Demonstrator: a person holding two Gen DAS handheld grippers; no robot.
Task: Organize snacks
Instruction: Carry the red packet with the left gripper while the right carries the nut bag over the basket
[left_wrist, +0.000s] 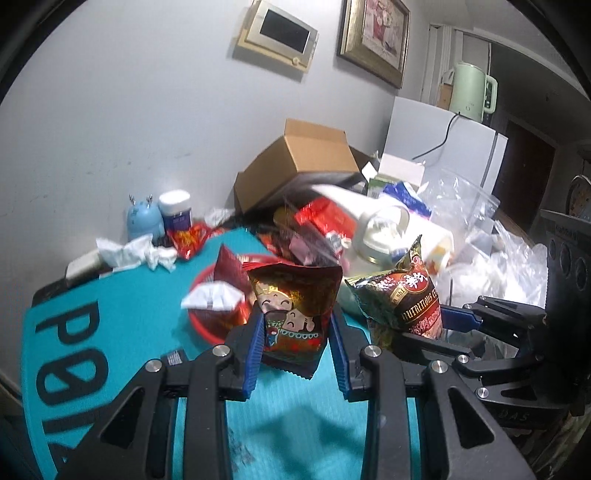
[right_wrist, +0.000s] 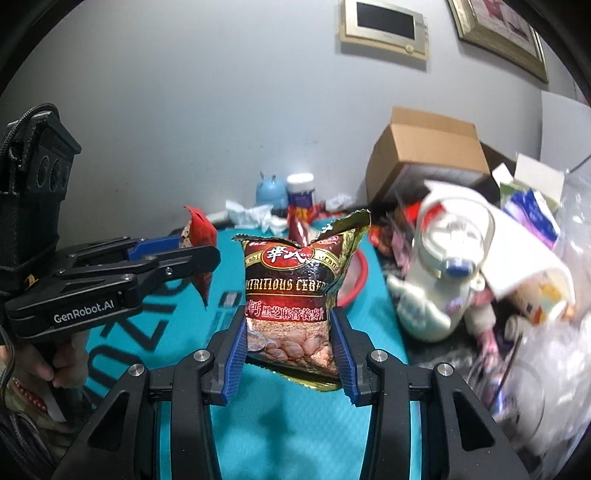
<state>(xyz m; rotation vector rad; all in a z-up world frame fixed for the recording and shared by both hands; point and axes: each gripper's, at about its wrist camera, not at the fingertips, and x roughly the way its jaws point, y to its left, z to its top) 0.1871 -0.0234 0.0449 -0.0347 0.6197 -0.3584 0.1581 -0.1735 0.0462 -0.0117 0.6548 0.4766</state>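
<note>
A red packet (left_wrist: 293, 317) with cartoon faces is clamped between the blue pads (left_wrist: 255, 350) of the left gripper (left_wrist: 297, 354) and held upright above the teal mat (left_wrist: 122, 332). A cereal bag (right_wrist: 291, 302), dark red and gold, is pinched at its lower half by the right gripper (right_wrist: 291, 354), also upright over the mat. In the left view the two packs are seen side by side, near each other. Behind them a red bowl (left_wrist: 201, 325) with wrappers rests on the mat. Further back, a cardboard box (left_wrist: 295, 166), a white jug (right_wrist: 436, 288), crumpled tissues (left_wrist: 136, 251) and a blue figure (left_wrist: 142, 218) are seen against the wall.
</note>
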